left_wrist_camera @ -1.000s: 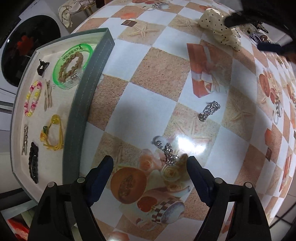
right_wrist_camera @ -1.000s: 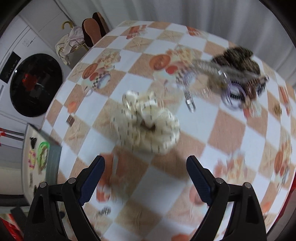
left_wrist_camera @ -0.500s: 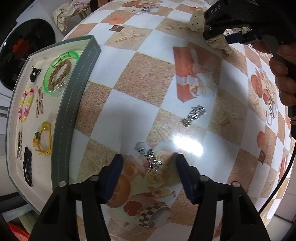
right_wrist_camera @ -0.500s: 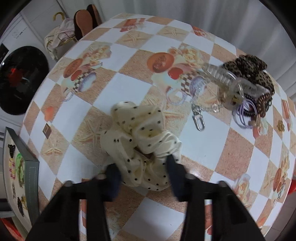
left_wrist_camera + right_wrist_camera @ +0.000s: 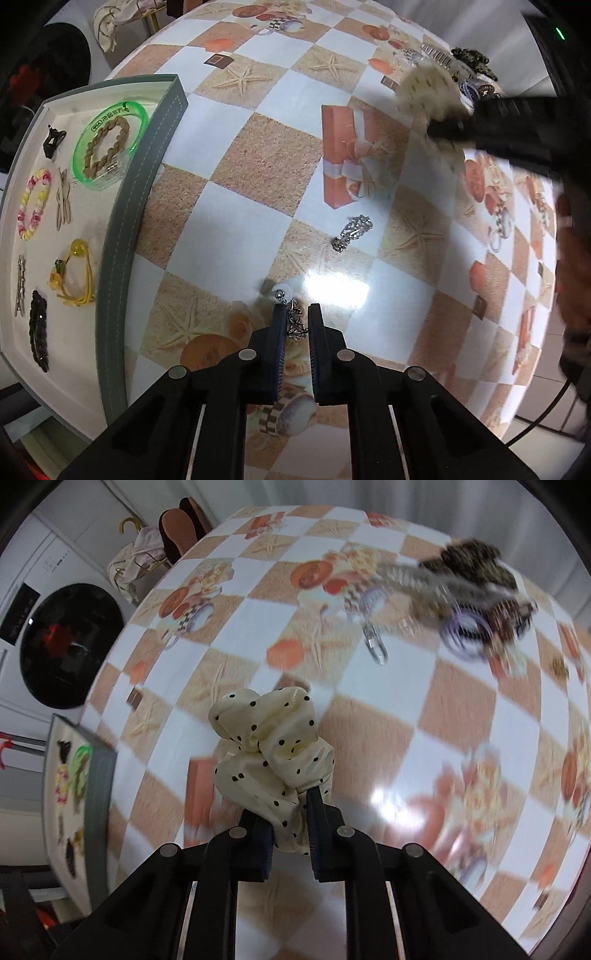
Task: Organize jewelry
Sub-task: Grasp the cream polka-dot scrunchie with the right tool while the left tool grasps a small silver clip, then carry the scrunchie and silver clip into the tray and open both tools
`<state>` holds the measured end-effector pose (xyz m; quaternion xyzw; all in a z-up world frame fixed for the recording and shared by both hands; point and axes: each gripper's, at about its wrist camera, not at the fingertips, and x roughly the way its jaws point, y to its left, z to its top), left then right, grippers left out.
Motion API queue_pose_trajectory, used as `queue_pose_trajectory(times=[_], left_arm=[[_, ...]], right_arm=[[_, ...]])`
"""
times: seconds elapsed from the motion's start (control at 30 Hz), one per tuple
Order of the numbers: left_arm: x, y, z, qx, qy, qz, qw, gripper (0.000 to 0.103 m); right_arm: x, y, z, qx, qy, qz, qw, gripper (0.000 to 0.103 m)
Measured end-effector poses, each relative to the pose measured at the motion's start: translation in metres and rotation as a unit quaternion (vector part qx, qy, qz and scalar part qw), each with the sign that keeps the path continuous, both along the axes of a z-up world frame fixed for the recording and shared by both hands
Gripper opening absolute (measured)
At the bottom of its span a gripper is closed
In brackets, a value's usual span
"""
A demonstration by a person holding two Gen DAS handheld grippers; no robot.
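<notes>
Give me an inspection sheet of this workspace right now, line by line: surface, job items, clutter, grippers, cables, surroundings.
Surface: table with checkered seashell-print cloth, glare patch near centre.
Job's things: grey tray at left edge holding green bangle, bead bracelet, yellow hair tie, dark clips; silver earring; silver chain piece loose on cloth; polka-dot scrunchie.
Clutter: blurred far pile with leopard scrunchie, clear claw clip, coil ties.
Grippers: left gripper closed on earring; right gripper closed on scrunchie.
Cables: black cable at right edge.
Surroundings: washing machine, slippers on a stand.
</notes>
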<state>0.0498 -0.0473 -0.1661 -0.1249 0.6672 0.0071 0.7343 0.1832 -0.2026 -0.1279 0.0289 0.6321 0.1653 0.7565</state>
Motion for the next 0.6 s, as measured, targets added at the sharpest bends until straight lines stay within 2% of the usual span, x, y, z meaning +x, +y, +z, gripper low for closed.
queue_pose_trajectory(times=[0.3,0.6], left_arm=[[-0.012,0.010,0.027,-0.001,-0.011,-0.006,0.9999,0.016],[-0.039,0.027,0.049,0.010,-0.026,0.002,0.9996,0.016]], right_arm=[[-0.043,-0.022,0.009,0.037,0.041,-0.029,0.998,0.017],[-0.073,-0.028,0.026,0.055,0.050,-0.041,0.996,0.017]])
